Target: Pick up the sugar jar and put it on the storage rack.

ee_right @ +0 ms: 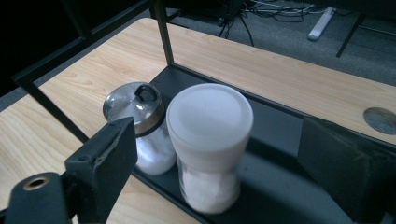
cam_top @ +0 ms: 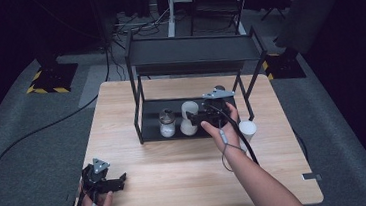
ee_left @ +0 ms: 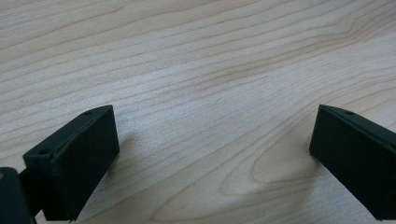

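A black two-shelf rack stands at the back of the wooden table. On its lower shelf stand a clear jar with a white lid and a glass shaker with a metal lid, side by side, both holding white powder. My right gripper is just in front of the jar; its jaws stand wide on either side and do not touch it. My left gripper rests open near the table's front left corner, over bare wood.
A white cup stands on the table just right of the rack, beside my right forearm. The rack's thin black posts frame the shelf opening. Cables and chair legs lie on the floor beyond the table.
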Motion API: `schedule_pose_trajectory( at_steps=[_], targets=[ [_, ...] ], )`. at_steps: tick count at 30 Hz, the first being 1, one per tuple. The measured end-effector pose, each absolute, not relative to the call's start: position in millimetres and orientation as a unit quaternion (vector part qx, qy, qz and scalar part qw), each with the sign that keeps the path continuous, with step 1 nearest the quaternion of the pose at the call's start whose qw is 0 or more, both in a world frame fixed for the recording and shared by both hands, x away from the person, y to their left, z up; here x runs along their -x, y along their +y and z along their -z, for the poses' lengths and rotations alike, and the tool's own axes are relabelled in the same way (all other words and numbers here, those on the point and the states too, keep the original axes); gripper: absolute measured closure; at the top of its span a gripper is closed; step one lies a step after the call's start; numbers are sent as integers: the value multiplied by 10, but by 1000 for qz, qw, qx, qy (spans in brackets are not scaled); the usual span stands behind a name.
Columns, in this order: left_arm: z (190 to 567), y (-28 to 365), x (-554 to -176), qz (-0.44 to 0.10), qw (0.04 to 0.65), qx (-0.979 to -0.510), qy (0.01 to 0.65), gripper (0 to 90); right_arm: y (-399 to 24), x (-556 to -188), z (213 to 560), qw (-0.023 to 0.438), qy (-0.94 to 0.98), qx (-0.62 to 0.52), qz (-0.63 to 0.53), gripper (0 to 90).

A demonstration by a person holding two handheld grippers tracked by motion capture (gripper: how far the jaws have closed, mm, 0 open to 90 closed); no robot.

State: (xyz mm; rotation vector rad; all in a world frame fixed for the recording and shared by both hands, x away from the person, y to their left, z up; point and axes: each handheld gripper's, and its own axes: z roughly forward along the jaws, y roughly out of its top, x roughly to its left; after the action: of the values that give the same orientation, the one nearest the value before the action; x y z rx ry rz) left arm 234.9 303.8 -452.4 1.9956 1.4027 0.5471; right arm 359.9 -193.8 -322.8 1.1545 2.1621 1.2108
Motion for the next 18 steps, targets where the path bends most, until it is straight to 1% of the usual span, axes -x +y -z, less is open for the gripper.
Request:
schedule_pose_trajectory(
  at_steps=[7, 18],
  targets=[
    [4522, 3043, -2355, -207, 315, -758, 532, 7, -2177, -3418, 3141, 202, 767, -409, -451, 111],
    [4519, 3037, -2360, -207, 314, -759, 532, 3, -2508, -3263, 3053, 200, 763, -400, -467, 106]
  ],
)
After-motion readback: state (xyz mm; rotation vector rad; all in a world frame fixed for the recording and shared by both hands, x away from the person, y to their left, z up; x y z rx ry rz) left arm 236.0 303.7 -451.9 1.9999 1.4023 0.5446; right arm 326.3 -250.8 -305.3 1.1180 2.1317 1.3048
